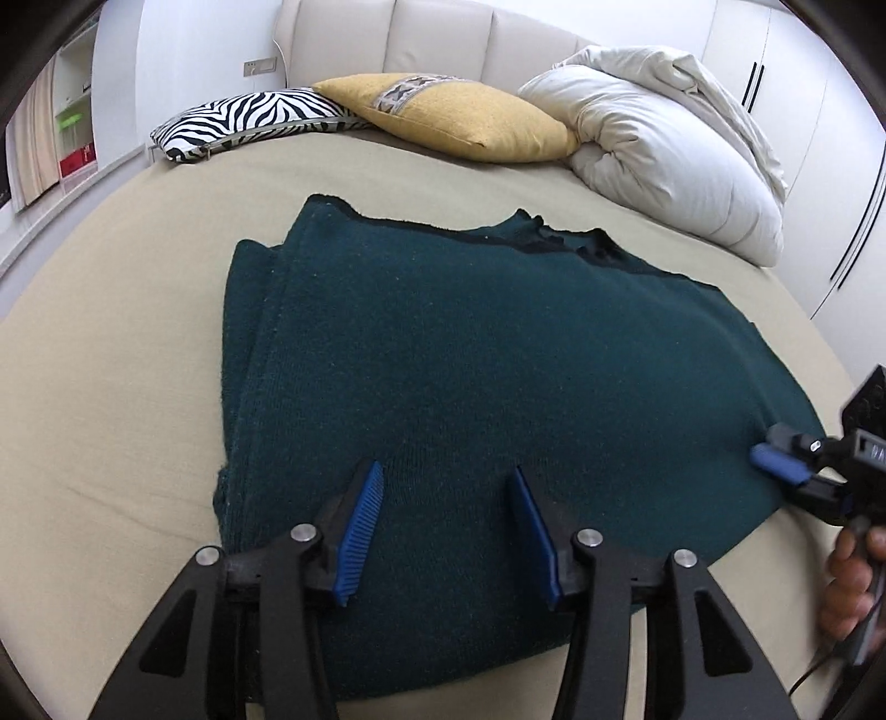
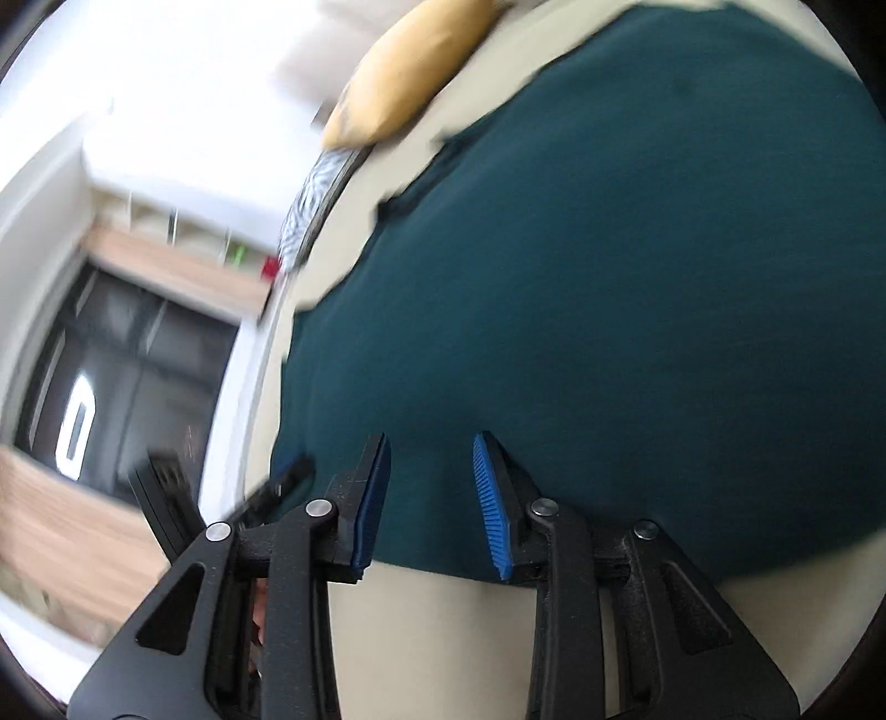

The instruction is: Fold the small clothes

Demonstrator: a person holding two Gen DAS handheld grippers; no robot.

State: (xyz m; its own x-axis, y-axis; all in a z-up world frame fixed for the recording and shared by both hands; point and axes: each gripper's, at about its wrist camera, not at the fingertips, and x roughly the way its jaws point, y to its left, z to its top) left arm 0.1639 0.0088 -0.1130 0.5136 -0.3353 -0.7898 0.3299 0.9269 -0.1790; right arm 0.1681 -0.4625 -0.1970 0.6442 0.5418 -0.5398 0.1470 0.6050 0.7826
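A dark green knitted garment point(image 1: 470, 354) lies partly folded and flat on the beige bed sheet point(image 1: 111, 343). My left gripper point(image 1: 446, 476) is open and empty, its blue pads just over the garment's near edge. My right gripper point(image 2: 432, 443) is open and empty over the garment's near right edge; it also shows in the left wrist view point(image 1: 775, 462) at the right. The garment point(image 2: 609, 277) fills most of the right wrist view, which is blurred. The left gripper point(image 2: 288, 476) shows there at the left.
A zebra-print pillow point(image 1: 249, 119), a yellow pillow point(image 1: 459, 113) and a bunched white duvet point(image 1: 664, 144) lie at the head of the bed. A padded headboard point(image 1: 415, 33) is behind them. White wardrobe doors point(image 1: 803, 111) stand at the right.
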